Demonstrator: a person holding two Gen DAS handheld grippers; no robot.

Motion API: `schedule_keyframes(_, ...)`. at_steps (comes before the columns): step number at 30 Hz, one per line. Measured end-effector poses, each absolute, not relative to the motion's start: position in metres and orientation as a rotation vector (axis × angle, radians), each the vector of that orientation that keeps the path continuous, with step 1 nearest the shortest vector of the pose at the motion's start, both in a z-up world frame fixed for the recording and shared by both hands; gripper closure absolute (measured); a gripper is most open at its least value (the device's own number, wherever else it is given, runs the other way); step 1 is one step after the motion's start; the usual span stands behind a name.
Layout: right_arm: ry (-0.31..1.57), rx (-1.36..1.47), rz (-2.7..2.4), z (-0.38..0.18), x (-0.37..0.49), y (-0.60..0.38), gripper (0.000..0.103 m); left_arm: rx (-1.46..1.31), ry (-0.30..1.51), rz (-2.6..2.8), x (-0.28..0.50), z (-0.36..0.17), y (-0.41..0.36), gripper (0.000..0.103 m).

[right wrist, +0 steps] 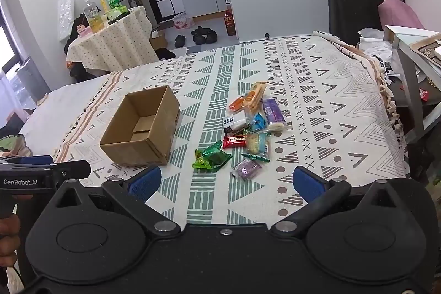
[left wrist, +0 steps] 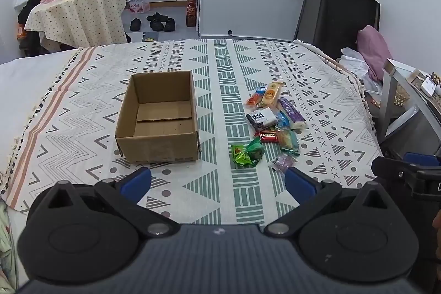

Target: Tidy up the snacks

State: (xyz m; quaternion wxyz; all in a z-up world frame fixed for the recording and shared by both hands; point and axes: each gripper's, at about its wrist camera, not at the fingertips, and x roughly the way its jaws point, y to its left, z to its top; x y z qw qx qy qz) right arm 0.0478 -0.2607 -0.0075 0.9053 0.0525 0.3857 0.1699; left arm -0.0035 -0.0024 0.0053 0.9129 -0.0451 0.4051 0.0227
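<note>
Empty cardboard box [left wrist: 158,117] beside loose snack packets [left wrist: 271,123], both grippers' jaws spread, nothing held.

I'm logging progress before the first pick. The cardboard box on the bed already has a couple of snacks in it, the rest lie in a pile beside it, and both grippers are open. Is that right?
Not quite: the cardboard box is empty, as the left wrist view shows down to its bare bottom. All the snacks lie in a pile beside it on the bed, and the left gripper and right gripper are open.
</note>
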Motion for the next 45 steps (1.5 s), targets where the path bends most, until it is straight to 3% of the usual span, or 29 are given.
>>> schedule_keyframes(45,0.783,0.070,0.350,0.003,0.042,-0.260,0.000,-0.093,0.802,-0.001,-0.013,0.021,-0.016,0.000)
